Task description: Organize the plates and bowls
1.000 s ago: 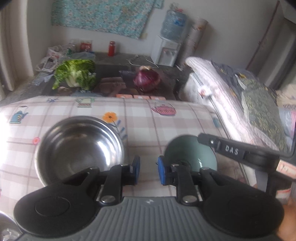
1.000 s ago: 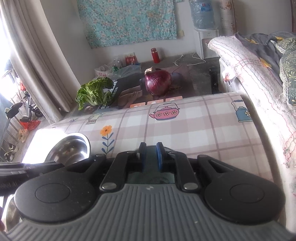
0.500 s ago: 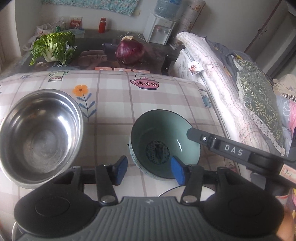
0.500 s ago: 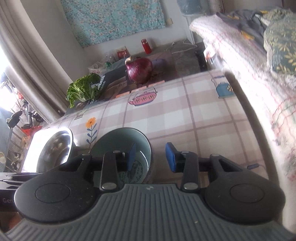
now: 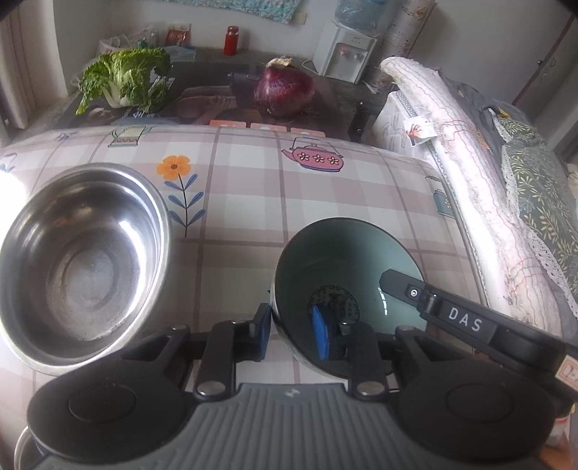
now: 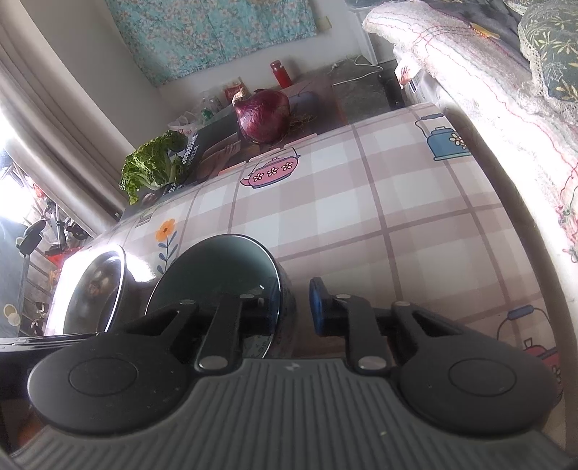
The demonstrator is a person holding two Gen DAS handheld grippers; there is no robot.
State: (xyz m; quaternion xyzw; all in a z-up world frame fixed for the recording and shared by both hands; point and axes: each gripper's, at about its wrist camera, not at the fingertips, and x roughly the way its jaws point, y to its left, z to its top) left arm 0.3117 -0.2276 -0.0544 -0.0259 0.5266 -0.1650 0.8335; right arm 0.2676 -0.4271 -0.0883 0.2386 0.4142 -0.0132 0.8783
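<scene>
left gripper point(image 5: 294, 332): my near one. Jaws straddle the near wall of the green bowl point(image 5: 346, 260), one pad outside, one inside. They've just been closing, now narrow on that wall. I read it as a grip.
right gripper point(image 6: 292, 307): jaws straddle the bowl's right wall in the right wrist view, one finger inside the bowl, the blue pad point(image 6: 318, 307) outside. Also just been closing. I can see a slim gap between that outer pad and the wall, so I can't tell if it actually pinches.
green bowl point(image 6: 220, 267): upright on the counter point(image 5: 325, 202), teal inside, dark printed medallion at the bottom, patterned outside. Right gripper's finger reaches over its right rim in the left wrist view.
steel bowl point(image 5: 79, 256): upright, left of the green bowl, apart from it, nothing in it.
counter cloth: pink plaid with teapot and flower prints.
beyond far edge: a lower dark surface with a red onion point(image 5: 283, 90) and a leafy cabbage point(image 5: 126, 79) left of it.
far wall: red bottle point(image 5: 231, 35), water dispenser point(image 5: 343, 47).
right side: bed point(image 5: 505, 173) with folded quilts.
</scene>
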